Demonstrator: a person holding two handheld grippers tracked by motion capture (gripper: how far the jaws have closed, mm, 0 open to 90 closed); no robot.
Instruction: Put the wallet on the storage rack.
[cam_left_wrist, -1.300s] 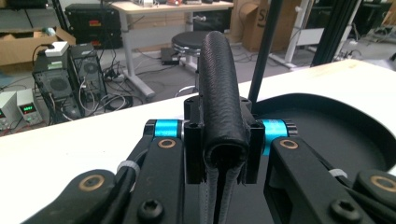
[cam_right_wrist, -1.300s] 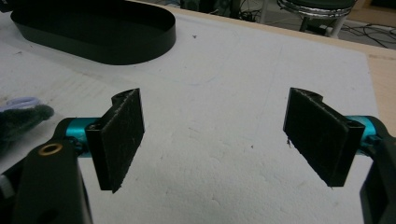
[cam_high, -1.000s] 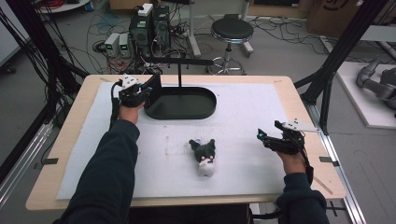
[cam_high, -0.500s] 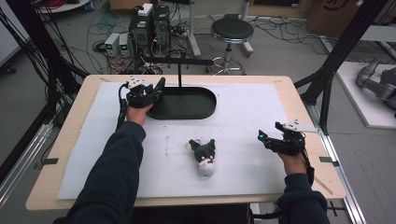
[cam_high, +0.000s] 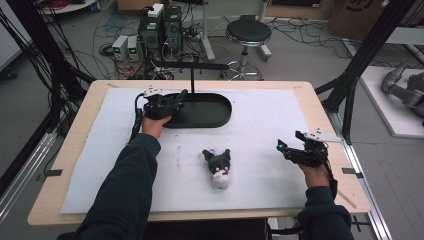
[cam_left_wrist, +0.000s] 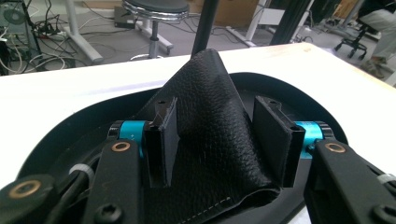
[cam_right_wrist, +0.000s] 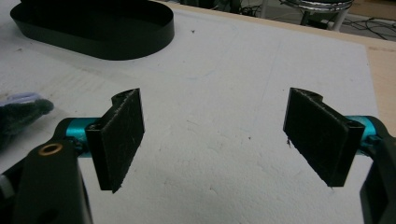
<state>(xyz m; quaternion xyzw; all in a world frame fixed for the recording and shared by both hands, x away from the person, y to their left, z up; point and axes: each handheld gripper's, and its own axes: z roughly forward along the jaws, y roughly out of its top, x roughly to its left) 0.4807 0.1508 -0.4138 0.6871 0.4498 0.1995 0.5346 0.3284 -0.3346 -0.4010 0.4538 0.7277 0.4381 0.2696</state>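
Counting one leather piece, one plush toy

Leather piece — black, pebbled grain, matt, pale stitching along one edge. Oval tray: black, smooth, faint sheen. Table cover white, rough, foam-like, over pale wood. Plush toy — fuzzy cloth. Right gripper pads: black, matt, coarse-textured.
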